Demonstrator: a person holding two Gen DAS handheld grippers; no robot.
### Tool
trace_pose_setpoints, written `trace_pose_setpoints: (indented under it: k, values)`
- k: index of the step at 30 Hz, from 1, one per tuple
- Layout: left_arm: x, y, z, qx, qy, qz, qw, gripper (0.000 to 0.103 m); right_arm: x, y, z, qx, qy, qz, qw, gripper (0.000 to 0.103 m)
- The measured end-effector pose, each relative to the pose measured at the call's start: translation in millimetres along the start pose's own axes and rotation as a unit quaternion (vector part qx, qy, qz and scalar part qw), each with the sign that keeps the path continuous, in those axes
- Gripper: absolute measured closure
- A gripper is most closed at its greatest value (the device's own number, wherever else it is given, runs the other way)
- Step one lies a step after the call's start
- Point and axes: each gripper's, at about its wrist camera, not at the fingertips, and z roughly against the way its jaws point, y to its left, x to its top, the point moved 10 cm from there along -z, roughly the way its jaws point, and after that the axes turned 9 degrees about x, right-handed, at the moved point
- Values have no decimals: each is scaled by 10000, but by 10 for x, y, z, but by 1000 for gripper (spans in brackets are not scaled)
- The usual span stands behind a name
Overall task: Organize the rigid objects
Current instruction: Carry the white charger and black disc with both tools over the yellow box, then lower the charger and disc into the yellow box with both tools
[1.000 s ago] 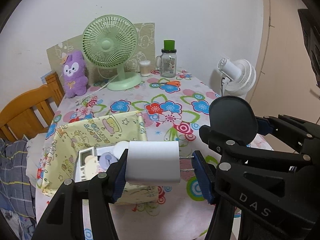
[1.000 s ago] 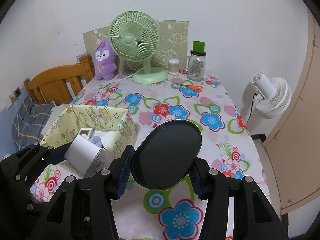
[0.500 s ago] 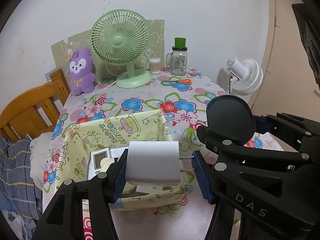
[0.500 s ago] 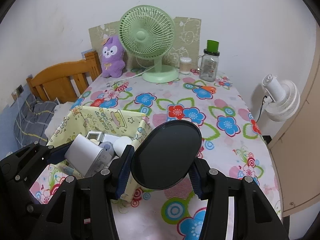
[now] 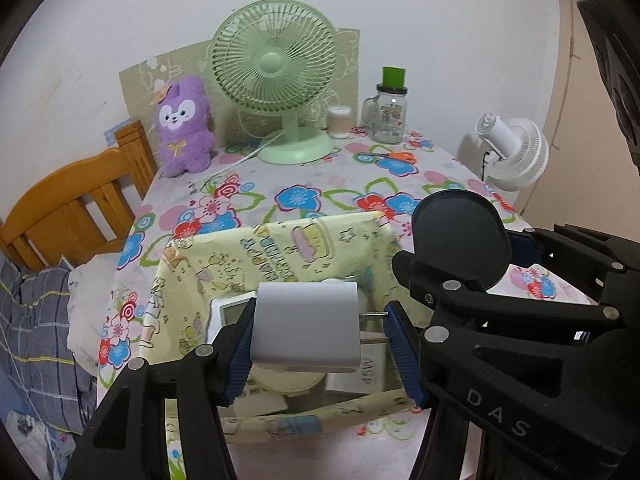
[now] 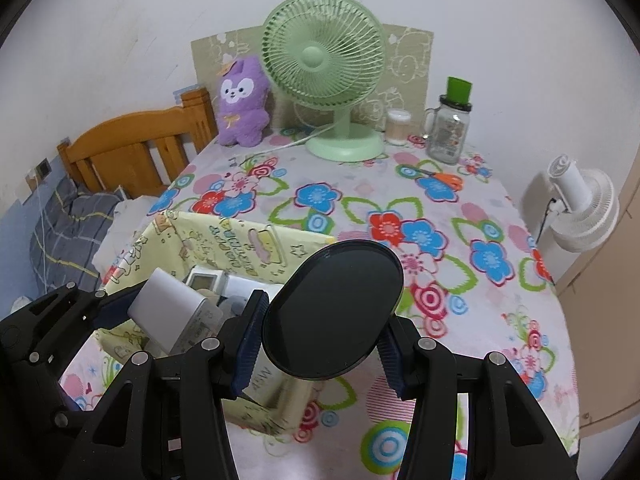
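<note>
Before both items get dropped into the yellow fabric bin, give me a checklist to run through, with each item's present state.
1. Left tongs grip the white plug adapter between both pads: ok.
2. Right tongs grip the black oval disc at its edges: ok.
3. Adapter sits above the opening of the yellow fabric bin: ok.
4. Disc is over the bin: not ok; it hangs by the bin's right edge, partly over the floral tablecloth.
5. Free space in the bin: cannot tell; a thermometer display and other items already lie inside.
6. The two tongs are clear of each other: ok.
</note>
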Motion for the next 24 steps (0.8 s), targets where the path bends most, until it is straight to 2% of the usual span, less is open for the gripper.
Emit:
trace_pose_setpoints:
  k: [18, 24]
  values:
    - [-262, 440, -390, 301, 381, -66, 9988, 40, -87, 417, -553, 224, 437, 184, 9986, 48]
    - [-291, 512, -502, 248, 488, -15, 9985, 39, -97, 440, -678, 224, 523, 111, 9983, 48]
